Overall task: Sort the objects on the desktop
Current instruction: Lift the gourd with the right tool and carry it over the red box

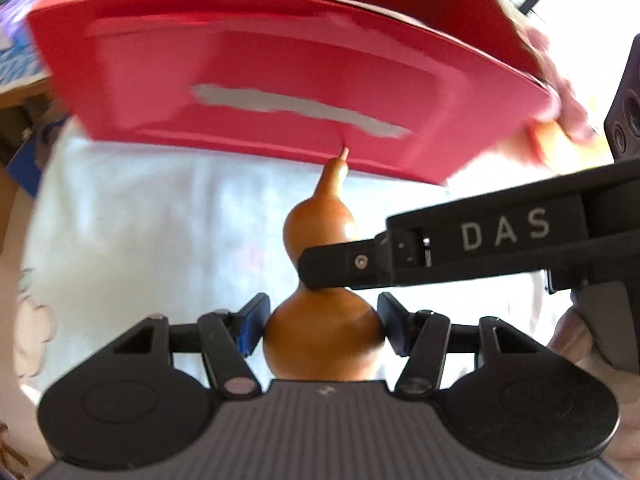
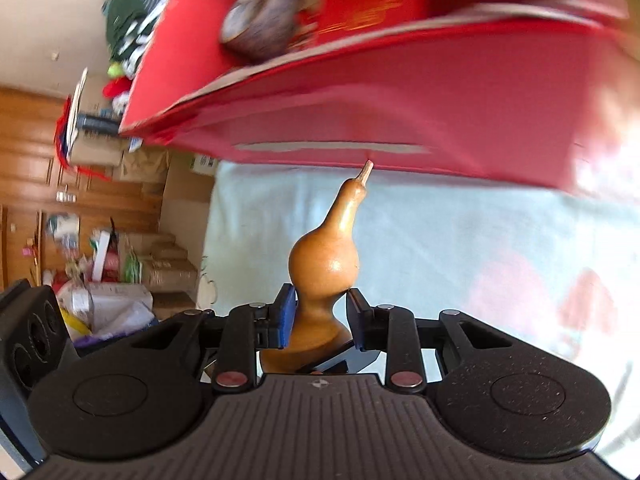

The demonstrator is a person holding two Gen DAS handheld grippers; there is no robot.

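Observation:
A tan wooden gourd (image 1: 320,332) is held by both grippers, its stem tip pointing at the side of a red box (image 1: 280,80). My left gripper (image 1: 322,328) is shut on the gourd's lower bulb. My right gripper (image 2: 322,316) is shut on the gourd's (image 2: 324,264) narrow waist; its black finger (image 1: 344,268) crosses in from the right in the left wrist view. The red box (image 2: 400,100) is open on top and holds a round grey-brown object (image 2: 260,20) and a red packet (image 2: 372,4).
A white cloth (image 1: 140,240) covers the table below; it also shows in the right wrist view (image 2: 440,240). Cardboard boxes and clutter (image 2: 120,260) stand by a wooden cabinet (image 2: 24,160) beyond the table's left edge.

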